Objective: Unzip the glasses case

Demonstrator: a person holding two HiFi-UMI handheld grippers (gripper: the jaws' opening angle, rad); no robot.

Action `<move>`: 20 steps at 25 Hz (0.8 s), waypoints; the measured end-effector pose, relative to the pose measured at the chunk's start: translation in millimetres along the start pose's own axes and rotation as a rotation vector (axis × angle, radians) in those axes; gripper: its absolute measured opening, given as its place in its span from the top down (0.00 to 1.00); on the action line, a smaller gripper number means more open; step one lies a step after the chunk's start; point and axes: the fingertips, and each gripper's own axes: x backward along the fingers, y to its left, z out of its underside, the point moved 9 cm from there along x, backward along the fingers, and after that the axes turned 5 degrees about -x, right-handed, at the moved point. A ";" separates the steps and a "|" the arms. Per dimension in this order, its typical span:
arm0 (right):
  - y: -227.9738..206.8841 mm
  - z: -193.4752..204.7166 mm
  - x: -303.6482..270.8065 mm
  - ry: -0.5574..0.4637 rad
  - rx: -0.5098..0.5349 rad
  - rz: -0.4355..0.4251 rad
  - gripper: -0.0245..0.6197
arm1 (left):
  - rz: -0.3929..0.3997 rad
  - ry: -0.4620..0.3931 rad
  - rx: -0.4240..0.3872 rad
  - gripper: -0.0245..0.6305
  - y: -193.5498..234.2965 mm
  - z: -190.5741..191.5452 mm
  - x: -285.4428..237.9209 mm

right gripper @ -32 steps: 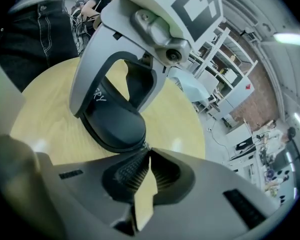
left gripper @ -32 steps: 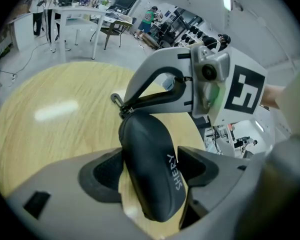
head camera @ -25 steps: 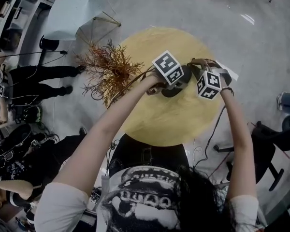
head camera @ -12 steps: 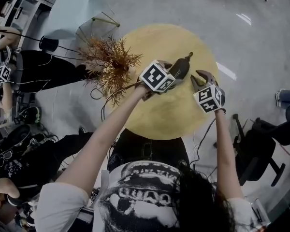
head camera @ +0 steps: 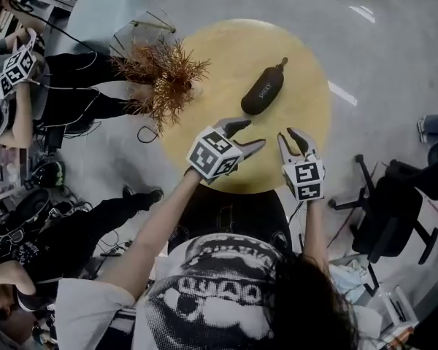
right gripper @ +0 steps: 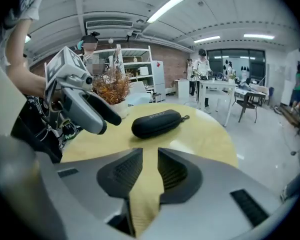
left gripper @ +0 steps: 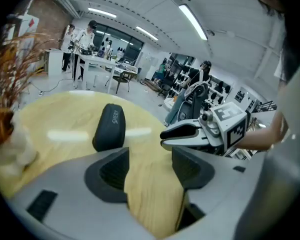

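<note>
The black glasses case (head camera: 263, 91) lies closed on the round yellow table (head camera: 226, 49), its loop end pointing away from me. Both grippers hover over the table's near edge, well short of the case. My left gripper (head camera: 246, 137) is open, its jaws closing with nothing between them. My right gripper (head camera: 290, 137) is open too, its narrower gap closing on nothing. The left gripper view shows the case (left gripper: 110, 126) ahead, past its own jaws (left gripper: 149, 165), with the right gripper (left gripper: 190, 134) beside it. In the right gripper view the case (right gripper: 156, 123) lies ahead of the jaws (right gripper: 150, 170).
A pot of dried orange-brown twigs (head camera: 160, 79) stands at the table's left edge. People stand and sit at the left (head camera: 29, 71). A black office chair (head camera: 394, 217) is on the floor to the right. Cables trail under the table.
Both grippers have drawn back from the case toward me, to the table's near edge. The case stays lying on the table, with no gripper on it.
</note>
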 end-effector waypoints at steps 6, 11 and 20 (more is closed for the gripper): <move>43.1 20.3 14.0 0.025 -0.039 -0.057 0.82 | -0.041 -0.010 0.120 0.58 -33.8 63.2 40.2; 71.3 20.6 23.7 0.010 -0.046 -0.072 0.82 | -0.062 -0.058 0.186 0.63 -52.0 90.4 67.1; 138.0 20.5 33.4 -0.015 -0.007 -0.110 0.83 | -0.112 -0.178 0.184 0.65 -58.6 123.6 124.8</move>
